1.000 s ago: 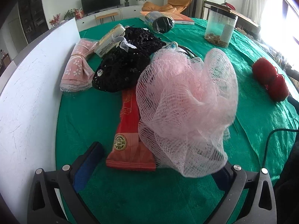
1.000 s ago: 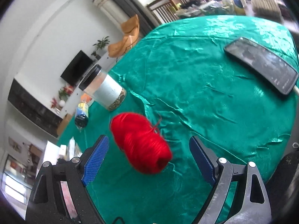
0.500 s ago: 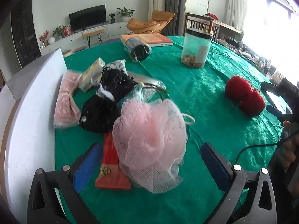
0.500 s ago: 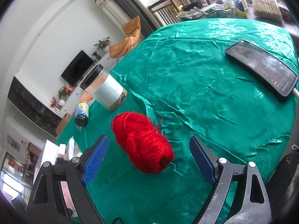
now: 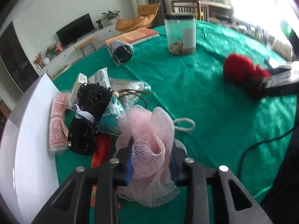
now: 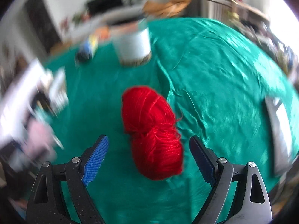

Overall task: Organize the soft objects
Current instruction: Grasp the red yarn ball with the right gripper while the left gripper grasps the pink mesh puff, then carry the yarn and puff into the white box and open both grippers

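Note:
My left gripper (image 5: 151,165) is shut on a pink mesh bath pouf (image 5: 147,140), which bulges out between the two blue pads. Behind it lie black lace bundles (image 5: 87,123), a teal pouch (image 5: 112,117), a pink folded towel (image 5: 57,125) and a red packet (image 5: 101,153). My right gripper (image 6: 149,160) is open, its blue pads on either side of a red yarn skein (image 6: 151,130) lying on the green tablecloth (image 6: 214,93). The skein also shows in the left wrist view (image 5: 241,69), with the right gripper beside it.
A clear jar (image 5: 180,35) stands at the back, with a book (image 5: 134,36) and a wrapped dark roll (image 5: 121,52) to its left. A white board (image 5: 31,130) borders the left side. A phone (image 6: 280,128) lies at the right. A black cable (image 5: 261,143) crosses the cloth.
My left gripper has closed on the pink pouf. My right gripper has swung and moved closer around the red yarn; both views are motion-blurred.

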### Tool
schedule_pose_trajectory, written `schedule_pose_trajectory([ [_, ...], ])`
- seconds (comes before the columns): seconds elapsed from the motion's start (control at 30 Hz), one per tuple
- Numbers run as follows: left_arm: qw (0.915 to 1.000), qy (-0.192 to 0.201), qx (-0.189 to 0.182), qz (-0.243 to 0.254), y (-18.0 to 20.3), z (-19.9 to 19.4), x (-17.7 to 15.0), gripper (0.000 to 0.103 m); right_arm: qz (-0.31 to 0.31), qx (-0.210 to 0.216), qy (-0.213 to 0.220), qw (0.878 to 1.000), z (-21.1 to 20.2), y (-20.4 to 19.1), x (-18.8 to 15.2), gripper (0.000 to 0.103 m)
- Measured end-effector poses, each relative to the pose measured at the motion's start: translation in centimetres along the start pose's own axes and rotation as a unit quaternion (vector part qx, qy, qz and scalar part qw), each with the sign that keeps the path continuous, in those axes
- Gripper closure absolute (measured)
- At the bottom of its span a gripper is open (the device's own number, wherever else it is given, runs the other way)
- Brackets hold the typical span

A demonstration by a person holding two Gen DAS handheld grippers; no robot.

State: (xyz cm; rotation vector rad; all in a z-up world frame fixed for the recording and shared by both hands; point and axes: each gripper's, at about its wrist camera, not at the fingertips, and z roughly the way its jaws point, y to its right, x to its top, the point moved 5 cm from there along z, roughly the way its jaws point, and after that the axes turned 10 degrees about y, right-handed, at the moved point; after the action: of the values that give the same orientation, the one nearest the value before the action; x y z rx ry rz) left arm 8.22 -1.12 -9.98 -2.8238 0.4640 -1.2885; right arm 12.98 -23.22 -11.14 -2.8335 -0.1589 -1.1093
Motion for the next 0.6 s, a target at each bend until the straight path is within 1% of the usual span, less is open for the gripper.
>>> schedule_pose_trajectory([
  [0.03,0.9997,0.005,-0.015,-0.021,-0.4,-0.3,0.5,0.079,-0.034,-0.012,-0.012,0.999,0.7,-0.1,0.0,0.020],
  [0.07,0.9985,0.008,-0.031,-0.044,-0.9,-0.5,0.9,0.082,-0.044,-0.014,-0.018,0.999,1.0,0.0,0.1,0.035],
  [0.1,0.9960,0.013,-0.050,-0.074,-1.6,-0.9,1.4,0.083,-0.031,-0.004,-0.020,0.999,1.3,0.6,0.5,0.061],
  [0.13,0.9939,0.016,-0.060,-0.091,-2.0,-1.0,1.7,0.083,0.009,0.009,-0.021,1.000,1.4,1.8,1.1,0.062],
  [0.17,0.9917,0.018,-0.068,-0.108,-2.4,-1.1,2.2,0.084,0.040,0.012,-0.013,0.999,1.3,2.9,1.9,0.062],
  [0.2,0.9896,0.020,-0.074,-0.121,-2.9,-1.1,2.6,0.084,0.061,0.004,0.001,0.998,1.1,4.1,2.8,0.062],
  [0.27,0.9881,0.025,-0.081,-0.129,-3.2,-1.2,3.1,0.084,0.085,-0.014,0.035,0.996,1.0,6.1,5.4,0.062],
  [0.33,0.9882,0.033,-0.082,-0.125,-3.0,-1.3,3.4,0.084,0.108,-0.012,0.054,0.993,1.4,7.4,7.4,0.062],
  [0.47,0.9872,0.042,-0.088,-0.126,-2.9,-1.5,3.8,0.085,0.120,-0.012,0.077,0.990,3.3,8.6,11.0,0.062],
  [0.57,0.9826,0.055,-0.098,-0.148,-3.6,-1.9,4.9,0.085,0.134,-0.004,0.076,0.988,4.6,8.5,12.3,0.062],
  [0.6,0.9807,0.061,-0.100,-0.157,-4.0,-2.1,5.4,0.085,0.136,-0.003,0.068,0.988,5.6,8.7,12.8,0.062],
])
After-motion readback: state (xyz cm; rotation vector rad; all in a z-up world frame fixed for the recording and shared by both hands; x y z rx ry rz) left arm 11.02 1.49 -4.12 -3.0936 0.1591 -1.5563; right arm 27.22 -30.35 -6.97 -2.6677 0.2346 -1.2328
